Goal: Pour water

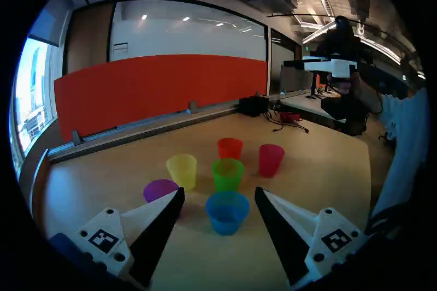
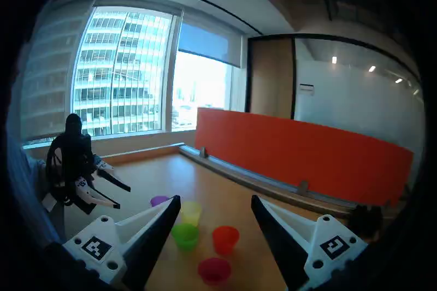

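Six plastic cups stand clustered on the wooden table [image 1: 322, 165]: purple [image 1: 160, 188], yellow [image 1: 182, 170], green [image 1: 228, 173], blue [image 1: 227, 212], red [image 1: 230, 148] and pink [image 1: 271, 159]. My left gripper [image 1: 219, 190] is open just above the table, its fingers flanking the blue cup without touching it. The right gripper [image 1: 306, 65] is held high at the far right by a hand. In the right gripper view, my right gripper [image 2: 214, 198] is open and empty above the purple [image 2: 159, 200], yellow [image 2: 190, 212], green [image 2: 185, 235], red [image 2: 225, 238] and pink [image 2: 214, 270] cups. The left gripper [image 2: 106, 188] sits low at the left.
An orange partition [image 1: 164, 86] with a metal rail runs along the table's far edge. A black box with cables [image 1: 254, 105] lies at the far end. A person's light sleeve [image 1: 404, 143] is at the right. Large windows [image 2: 125, 72] stand beyond the table.
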Tool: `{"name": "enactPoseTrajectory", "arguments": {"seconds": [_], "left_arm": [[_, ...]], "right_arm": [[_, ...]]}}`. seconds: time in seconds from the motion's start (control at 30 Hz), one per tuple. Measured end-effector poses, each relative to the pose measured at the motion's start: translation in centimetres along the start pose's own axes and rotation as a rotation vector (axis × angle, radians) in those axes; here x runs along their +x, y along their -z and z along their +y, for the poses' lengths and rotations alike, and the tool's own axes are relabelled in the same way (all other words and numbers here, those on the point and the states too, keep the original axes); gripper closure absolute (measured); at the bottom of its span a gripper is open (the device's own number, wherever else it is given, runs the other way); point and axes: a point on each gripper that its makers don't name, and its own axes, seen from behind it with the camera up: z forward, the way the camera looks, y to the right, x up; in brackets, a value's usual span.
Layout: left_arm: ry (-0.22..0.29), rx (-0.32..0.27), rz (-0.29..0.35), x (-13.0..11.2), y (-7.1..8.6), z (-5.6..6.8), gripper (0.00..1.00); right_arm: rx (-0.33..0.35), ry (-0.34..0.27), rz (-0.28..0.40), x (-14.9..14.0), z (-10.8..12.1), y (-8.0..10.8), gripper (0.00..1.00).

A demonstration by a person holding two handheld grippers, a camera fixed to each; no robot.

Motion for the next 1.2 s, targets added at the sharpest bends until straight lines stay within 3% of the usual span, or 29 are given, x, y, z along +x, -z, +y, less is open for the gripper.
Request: {"name": "enactPoseTrajectory", "arguments": {"seconds": [0.47,0.77,1.2], "left_arm": [[-0.033,-0.048,-0.104,-4.6,-2.1,1.3,0.04],[-0.022,-0.062,-0.171,-7.4,-3.7,1.1,0.04],[-0.045,-0.086,-0.235,-9.2,-6.7,1.4,0.04]], "right_arm": [[0.063,0.024,-0.065,-2.4,-1.1,-1.4,0.0],[0.092,0.035,-0.1,-3.8,-1.9,-2.6,0.0],[0.103,0.039,-0.127,-5.3,-2.0,-3.8,0.0]]}}
